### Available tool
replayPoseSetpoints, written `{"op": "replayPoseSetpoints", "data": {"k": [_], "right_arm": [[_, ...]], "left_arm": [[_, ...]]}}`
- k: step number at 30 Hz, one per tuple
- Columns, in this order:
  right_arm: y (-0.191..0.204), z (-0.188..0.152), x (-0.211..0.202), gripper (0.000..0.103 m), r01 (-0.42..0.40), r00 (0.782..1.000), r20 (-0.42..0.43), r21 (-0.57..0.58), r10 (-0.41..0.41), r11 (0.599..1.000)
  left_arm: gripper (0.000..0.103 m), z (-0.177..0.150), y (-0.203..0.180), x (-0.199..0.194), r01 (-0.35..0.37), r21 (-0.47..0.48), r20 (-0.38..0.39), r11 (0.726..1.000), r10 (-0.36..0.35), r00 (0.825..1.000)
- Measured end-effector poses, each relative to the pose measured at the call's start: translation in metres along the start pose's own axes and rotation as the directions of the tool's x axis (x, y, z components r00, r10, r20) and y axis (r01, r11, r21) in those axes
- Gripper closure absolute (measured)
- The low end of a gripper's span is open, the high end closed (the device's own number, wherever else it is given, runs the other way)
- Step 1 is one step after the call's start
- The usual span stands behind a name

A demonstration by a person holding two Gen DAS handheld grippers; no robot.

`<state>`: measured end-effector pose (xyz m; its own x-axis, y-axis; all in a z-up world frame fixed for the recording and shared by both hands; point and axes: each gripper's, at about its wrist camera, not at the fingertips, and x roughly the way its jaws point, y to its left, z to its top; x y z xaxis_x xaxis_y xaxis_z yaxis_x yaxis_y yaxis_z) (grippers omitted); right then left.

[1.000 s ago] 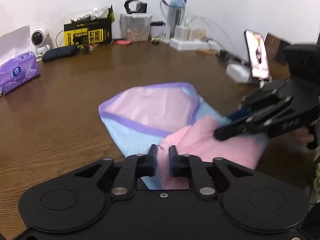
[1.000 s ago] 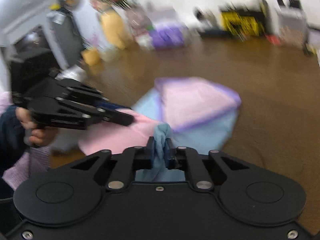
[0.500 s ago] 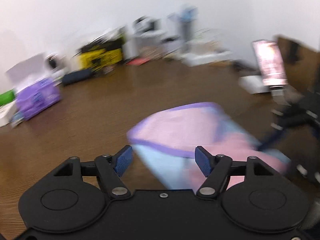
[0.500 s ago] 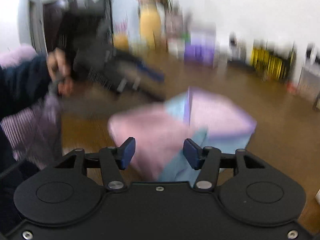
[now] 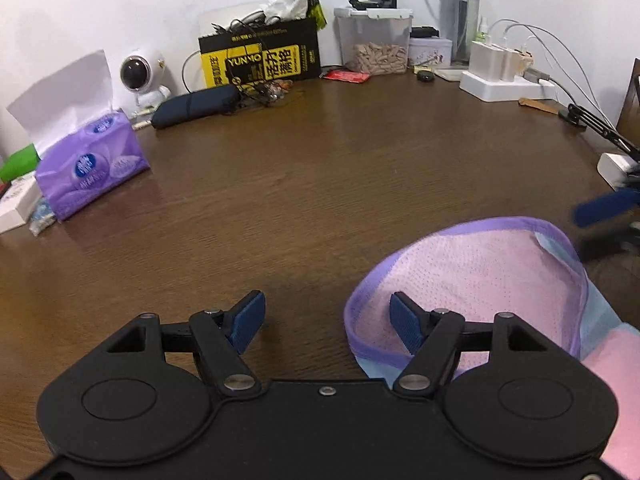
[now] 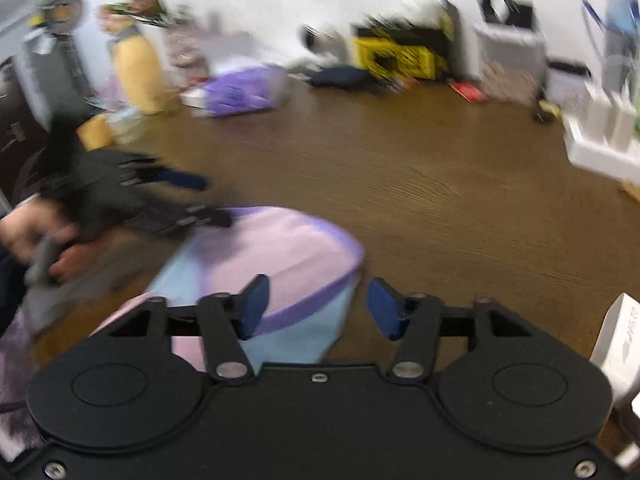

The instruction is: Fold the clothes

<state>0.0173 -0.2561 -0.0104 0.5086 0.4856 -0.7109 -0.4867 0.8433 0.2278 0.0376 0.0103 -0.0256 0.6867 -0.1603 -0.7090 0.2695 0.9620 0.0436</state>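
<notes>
Pink dotted mesh on the garment (image 5: 488, 276), trimmed in a purple band, pale blue panel beneath and a plain pink fold at the corner; dark brown wood grain across the table (image 5: 320, 184); black left gripper (image 5: 327, 320) with blue pads; purple tissue pack (image 5: 90, 166) with a white sheet; black-and-yellow box (image 5: 260, 58); right gripper (image 6: 318, 308) black too, blue pads again
</notes>
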Motion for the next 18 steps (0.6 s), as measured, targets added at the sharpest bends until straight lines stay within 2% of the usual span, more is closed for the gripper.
{"op": "replayPoseSetpoints", "data": {"k": [1, 2, 3, 4, 5, 6, 8, 11, 13, 15, 16, 18], "right_arm": [[-0.002, 0.001, 0.006, 0.066, -0.002, 1.0, -0.013, -0.005, 0.002, 1.0], [-0.003, -0.001, 0.01, 0.069, -0.009, 1.0, -0.02, -0.011, 0.009, 1.0], [0.001, -0.001, 0.014, 0.079, -0.015, 1.0, -0.022, -0.032, 0.015, 0.999], [0.004, -0.002, 0.018, 0.097, -0.021, 1.0, -0.023, -0.052, 0.02, 0.998], [0.006, -0.002, 0.018, 0.098, -0.018, 1.0, -0.024, -0.064, 0.017, 0.998], [0.009, -0.002, 0.018, 0.098, -0.018, 1.0, -0.022, -0.077, 0.017, 0.997], [0.012, -0.005, 0.004, 0.098, -0.057, 0.997, 0.041, -0.116, 0.062, 0.992], [0.015, -0.008, -0.021, 0.098, -0.092, 0.987, 0.112, -0.162, 0.111, 0.982], [0.019, -0.018, -0.052, 0.098, -0.121, 0.965, 0.198, -0.241, 0.171, 0.963], [0.022, -0.031, -0.078, 0.098, -0.152, 0.929, 0.272, -0.336, 0.25, 0.93], [0.023, -0.045, -0.097, 0.098, -0.174, 0.904, 0.297, -0.401, 0.308, 0.899], [0.026, -0.065, -0.107, 0.098, -0.196, 0.91, 0.246, -0.457, 0.335, 0.868]], "left_arm": [[0.05, -0.001, 0.0, -0.002, 0.015, -0.004, 0.002, 1.0, -0.015, 1.0], [0.07, -0.003, 0.002, -0.004, 0.055, -0.008, 0.002, 0.998, -0.054, 0.999], [0.08, -0.003, 0.002, -0.007, 0.082, -0.01, -0.001, 0.997, -0.082, 0.997], [0.089, -0.003, 0.001, -0.009, 0.084, -0.006, -0.006, 0.996, -0.084, 0.996], [0.095, -0.002, 0.0, -0.011, 0.069, 0.006, -0.01, 0.998, -0.069, 0.998], [0.098, -0.003, 0.0, -0.012, 0.059, 0.013, -0.011, 0.998, -0.058, 0.998], [0.1, -0.004, 0.002, -0.025, 0.047, -0.005, 0.018, 0.999, -0.046, 0.999], [0.1, -0.008, 0.005, -0.059, 0.078, -0.042, 0.092, 0.996, -0.074, 0.993], [0.1, -0.013, 0.002, -0.089, 0.089, -0.057, 0.159, 0.994, -0.079, 0.984], [0.1, -0.033, -0.01, -0.13, 0.136, -0.055, 0.266, 0.989, -0.116, 0.957], [0.1, -0.04, -0.013, -0.137, 0.145, -0.053, 0.29, 0.988, -0.124, 0.949], [0.1, -0.073, -0.04, -0.151, 0.171, 0.009, 0.307, 0.985, -0.165, 0.937]]}}
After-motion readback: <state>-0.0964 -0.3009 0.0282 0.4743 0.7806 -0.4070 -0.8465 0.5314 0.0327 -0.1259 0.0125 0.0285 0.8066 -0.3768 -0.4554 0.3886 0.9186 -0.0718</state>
